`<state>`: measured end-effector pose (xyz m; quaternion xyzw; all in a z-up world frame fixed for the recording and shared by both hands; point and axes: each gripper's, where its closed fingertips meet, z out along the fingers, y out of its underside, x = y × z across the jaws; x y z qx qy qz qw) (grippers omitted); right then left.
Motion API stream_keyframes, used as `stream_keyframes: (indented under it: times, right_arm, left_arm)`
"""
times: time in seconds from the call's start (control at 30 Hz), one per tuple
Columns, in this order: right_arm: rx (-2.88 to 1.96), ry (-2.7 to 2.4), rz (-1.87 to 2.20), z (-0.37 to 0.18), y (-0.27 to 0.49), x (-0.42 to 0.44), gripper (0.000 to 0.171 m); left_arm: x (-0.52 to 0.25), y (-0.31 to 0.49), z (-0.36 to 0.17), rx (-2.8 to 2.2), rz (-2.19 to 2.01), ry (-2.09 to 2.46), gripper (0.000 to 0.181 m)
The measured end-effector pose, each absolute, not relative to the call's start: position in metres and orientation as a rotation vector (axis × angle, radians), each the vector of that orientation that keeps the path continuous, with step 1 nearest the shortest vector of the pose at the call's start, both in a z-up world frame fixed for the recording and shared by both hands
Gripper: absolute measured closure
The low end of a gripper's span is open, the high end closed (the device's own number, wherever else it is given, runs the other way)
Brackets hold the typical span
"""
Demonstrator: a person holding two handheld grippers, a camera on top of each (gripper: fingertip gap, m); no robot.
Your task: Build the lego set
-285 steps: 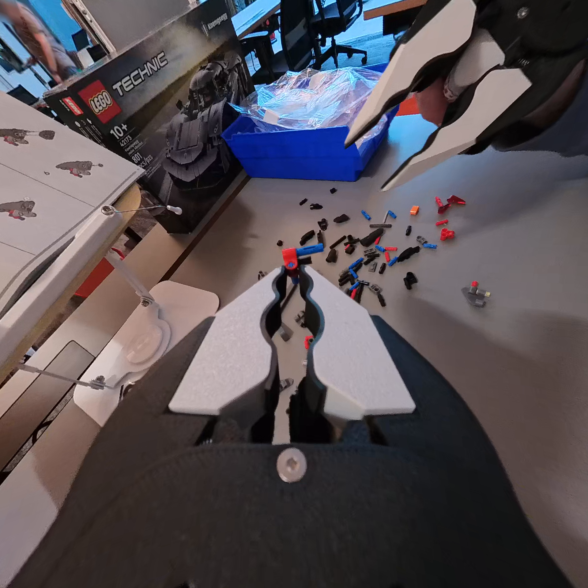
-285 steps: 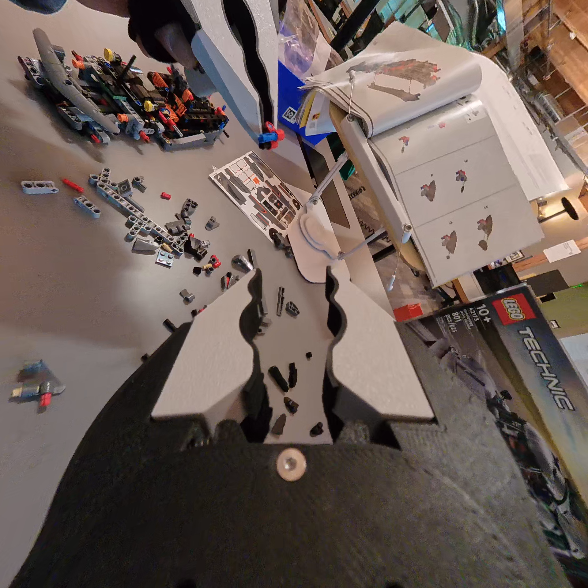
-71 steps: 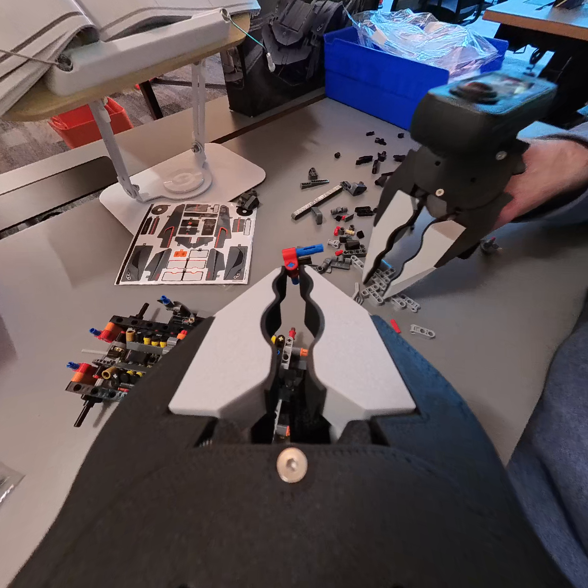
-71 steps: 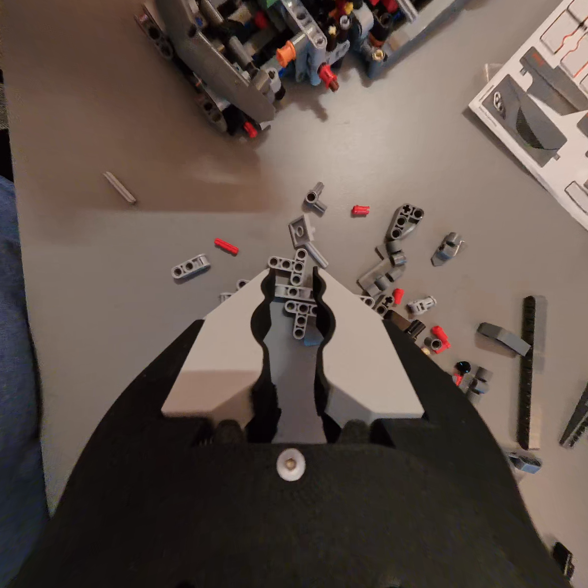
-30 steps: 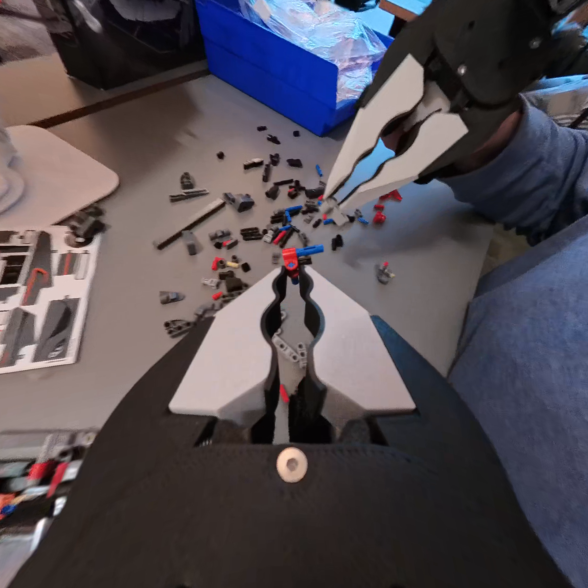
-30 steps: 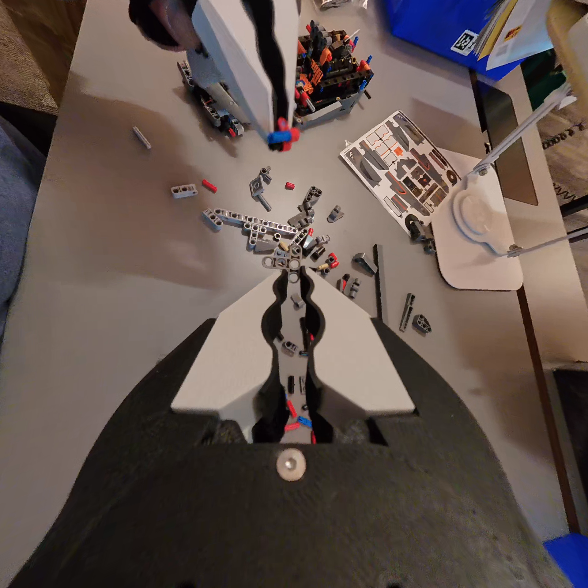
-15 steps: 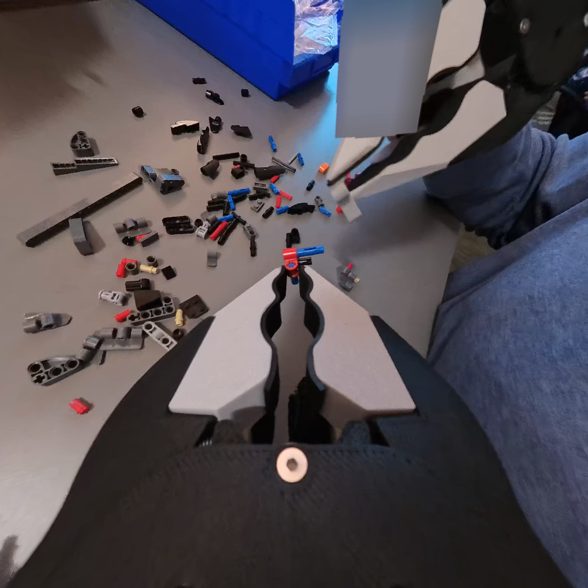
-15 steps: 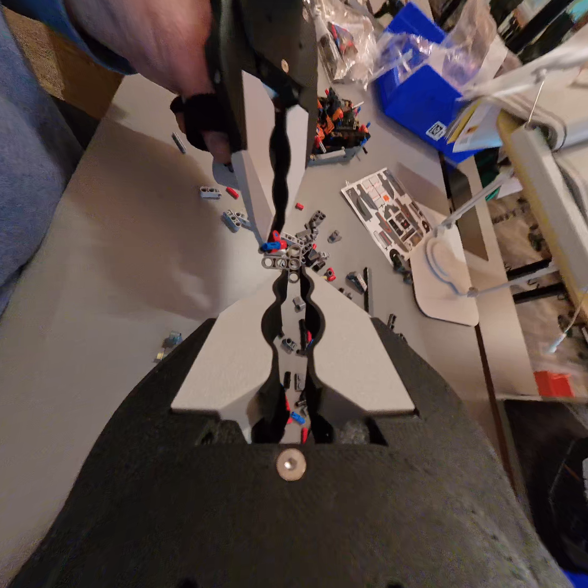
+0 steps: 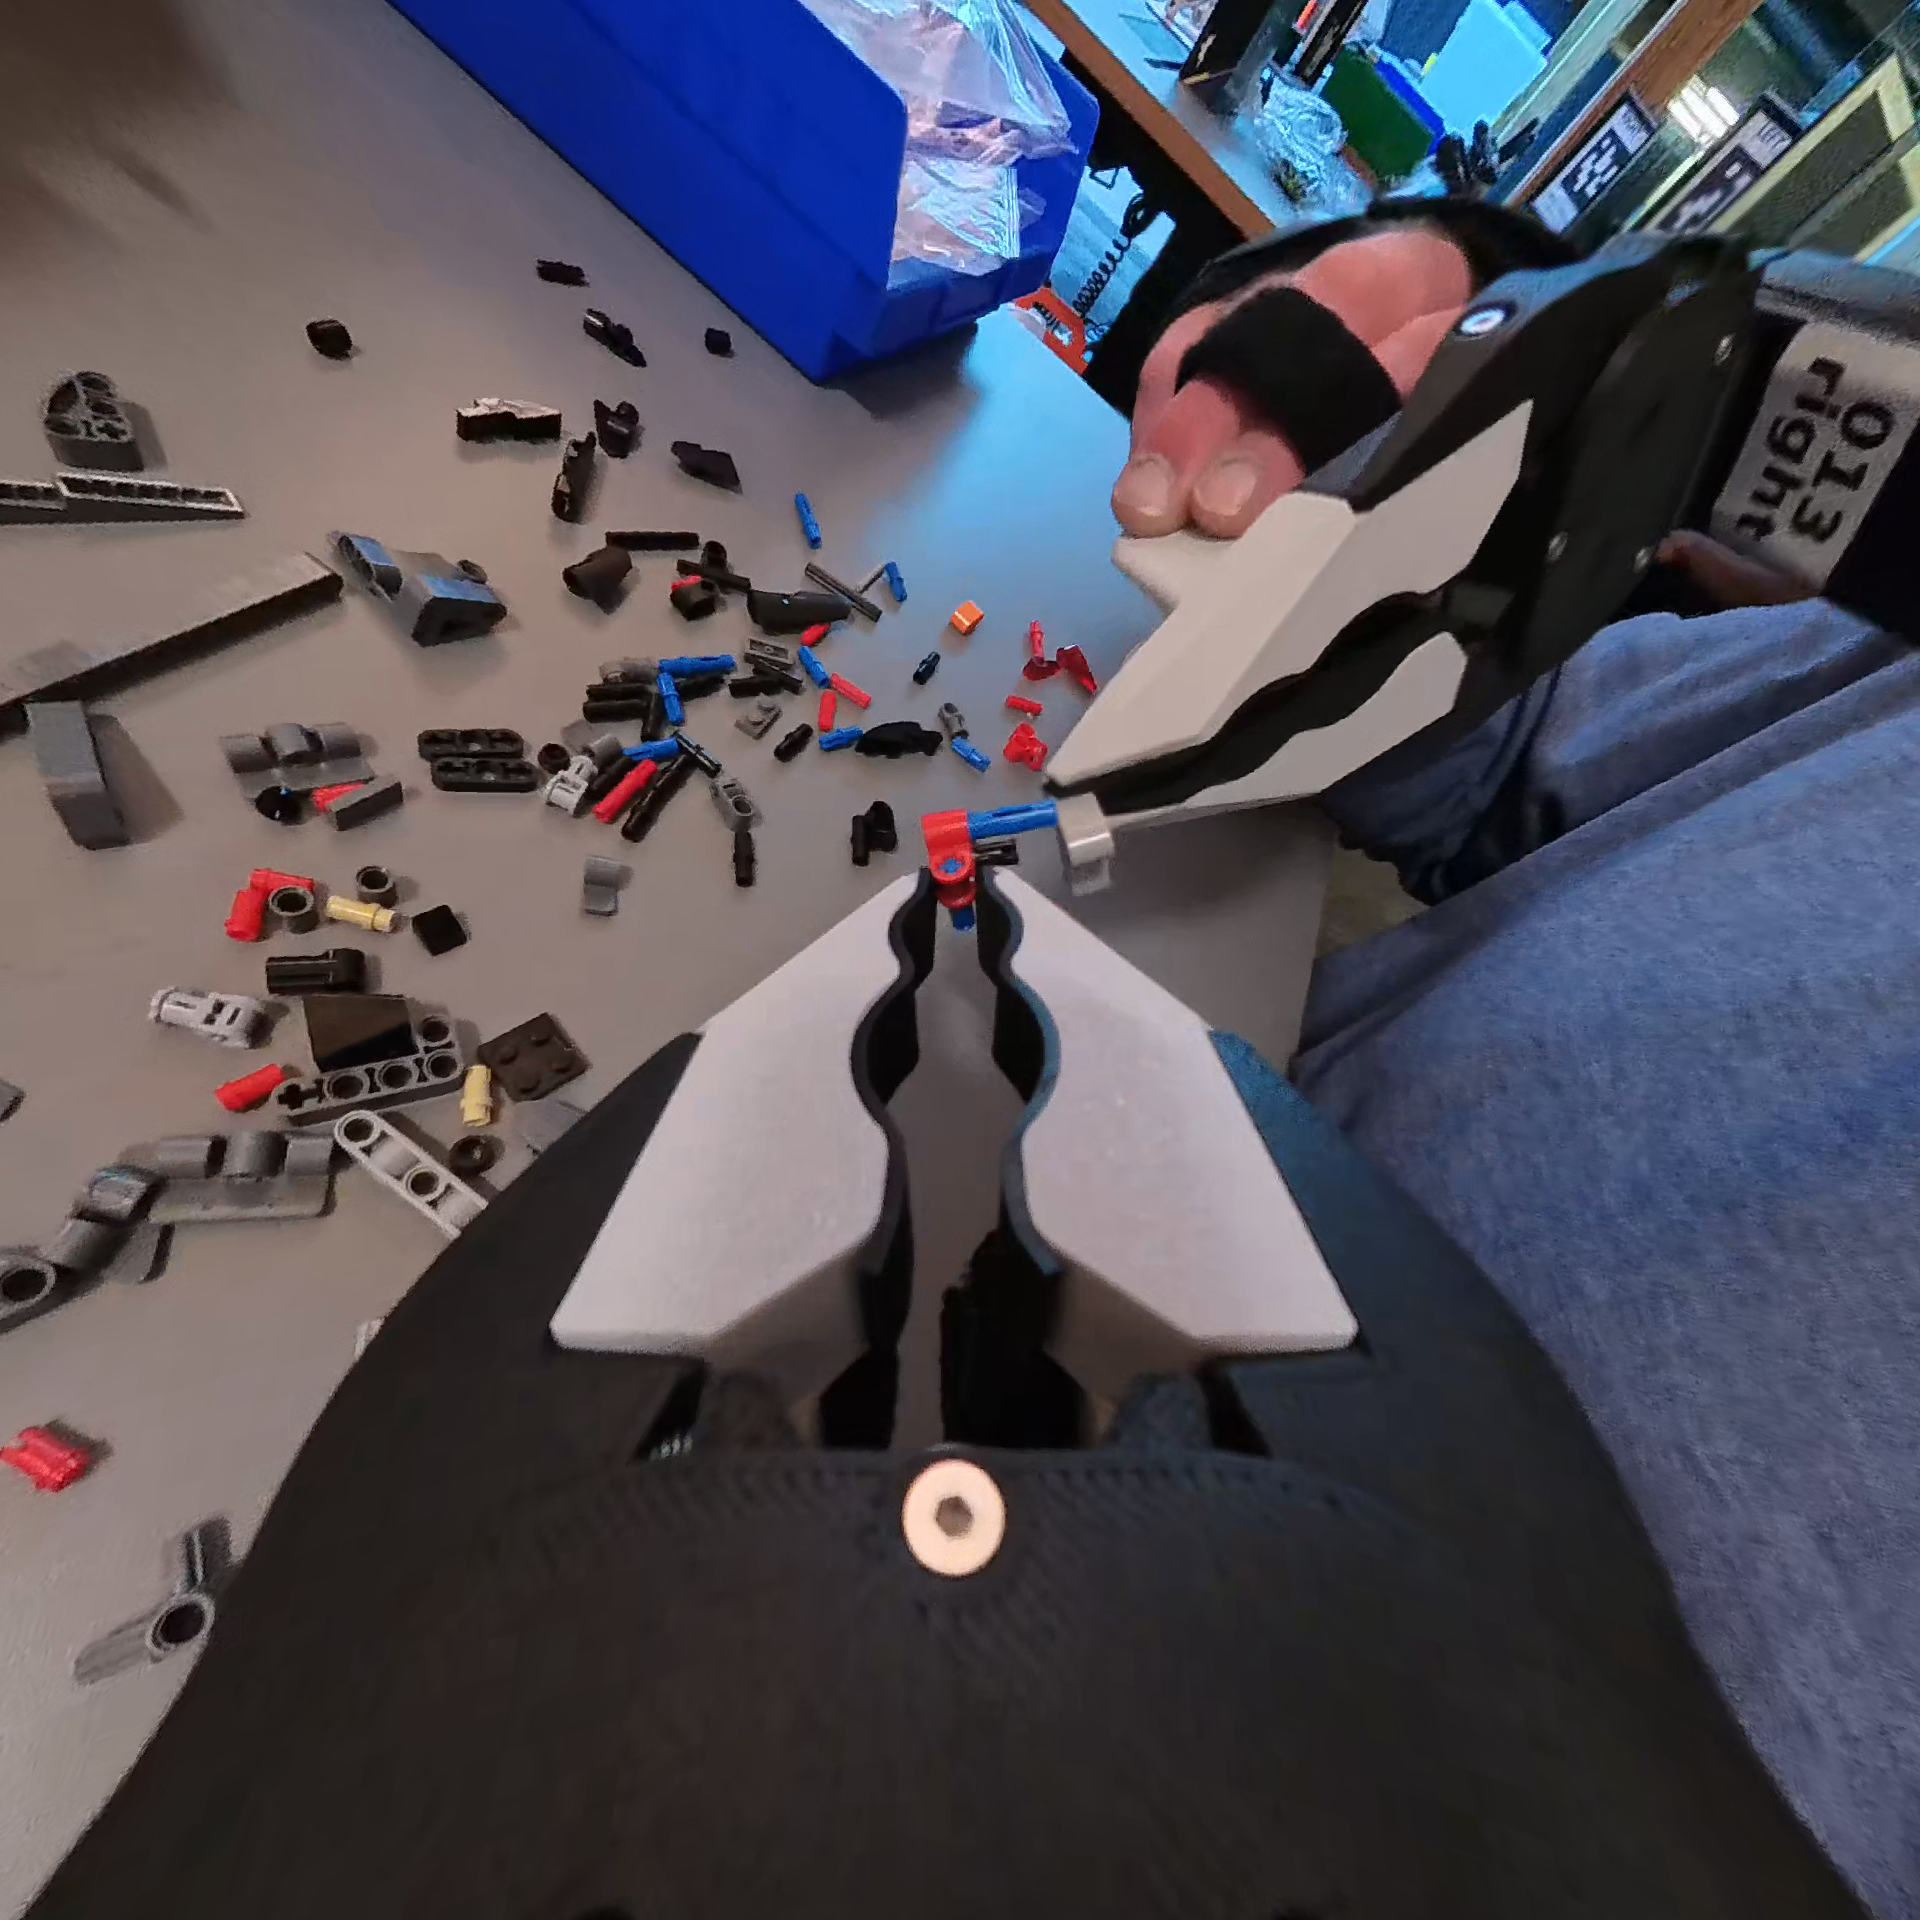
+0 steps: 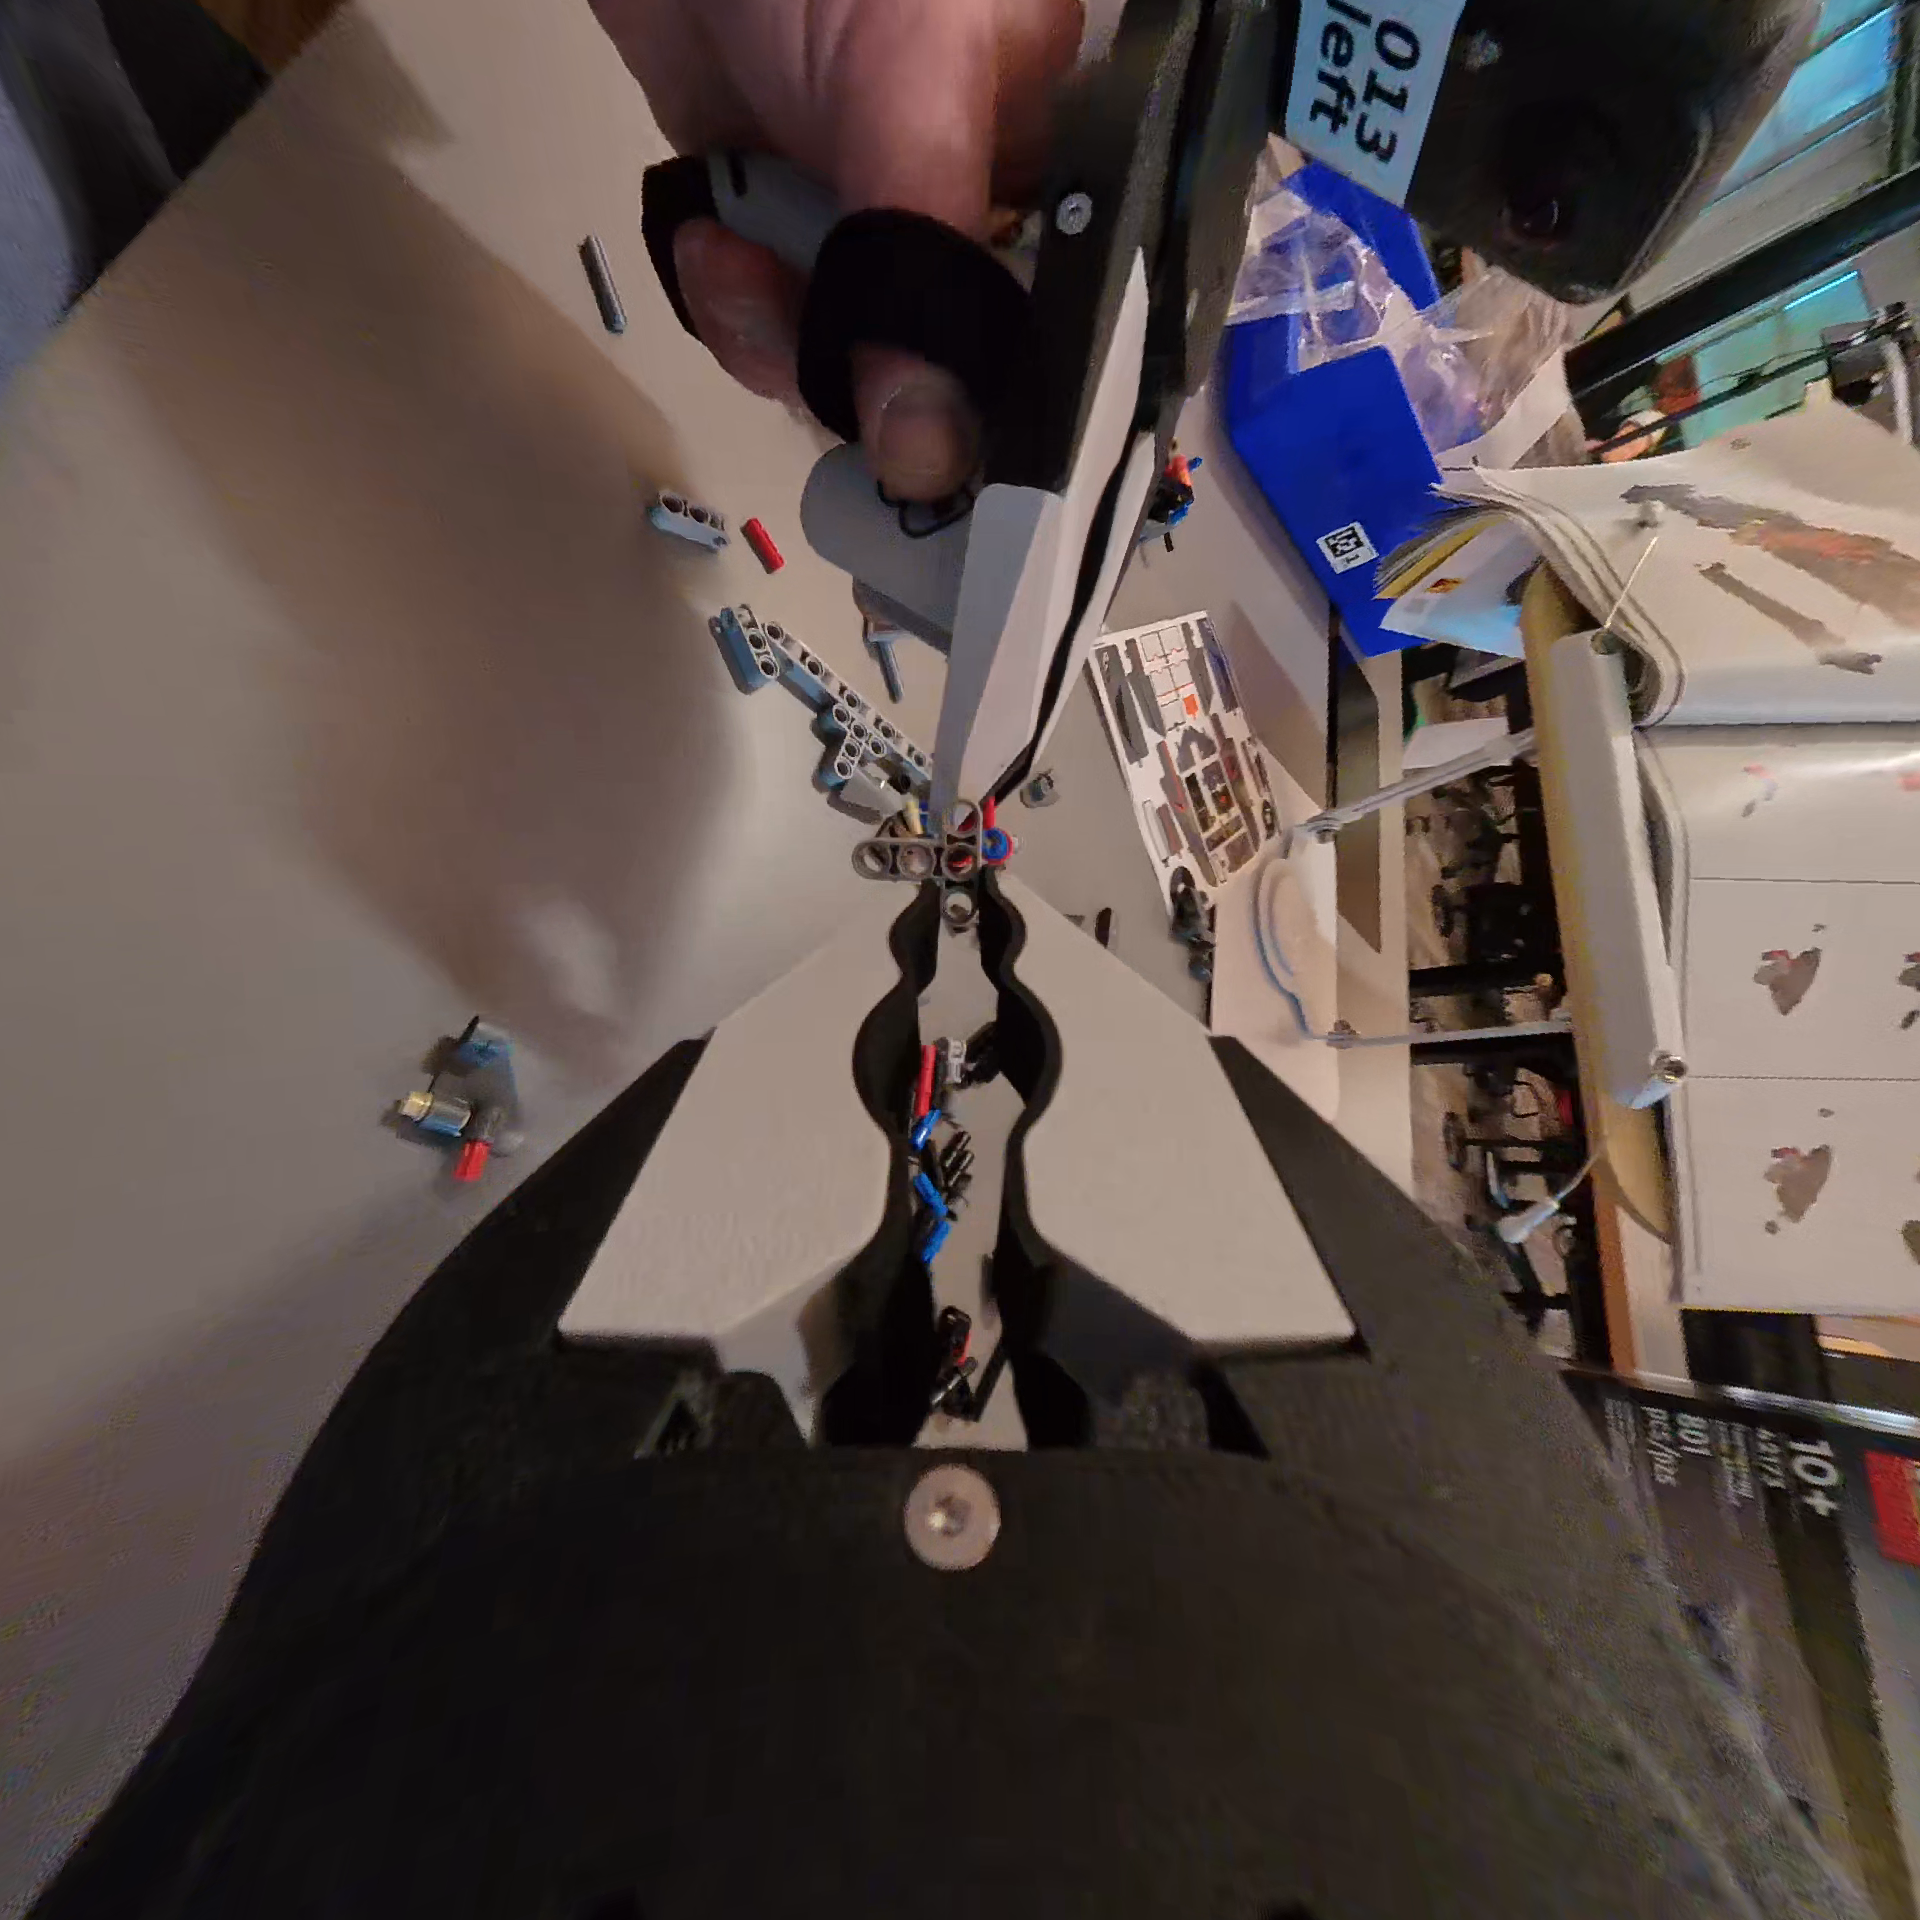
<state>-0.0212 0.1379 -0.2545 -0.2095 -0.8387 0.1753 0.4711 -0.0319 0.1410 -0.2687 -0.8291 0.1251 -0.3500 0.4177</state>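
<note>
Scattered across the grey tabletop [image 9: 935, 520] are loose Technic pins and beams, with a blue bin [image 9: 727, 177] of plastic bags at the far edge and, in the right wrist view, a sticker sheet [image 10: 1195, 748] and an open instruction booklet [image 10: 1766, 935] on a stand; the room beyond is looking like an office with more desks. Both grippers are meeting in mid-air for a joining step: the left gripper [image 9: 951, 894] is pinching a red connector [image 9: 948, 836] with a blue pin [image 9: 1008, 819]; the right gripper [image 10: 958, 902] is clamping a grey T-shaped beam [image 10: 935, 857]; the pin seems to need lining up with a beam hole and pressing in.
</note>
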Motion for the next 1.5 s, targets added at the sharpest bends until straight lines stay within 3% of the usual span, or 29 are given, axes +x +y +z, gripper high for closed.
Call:
stream_keyframes:
  times: [1.5]
  right_arm:
    - [-0.681,-1.834,0.467,-0.235,0.153,-0.033,0.167]
  left_arm:
    - [-0.04,0.152,-0.251,-2.11,-0.525,0.332,0.176]
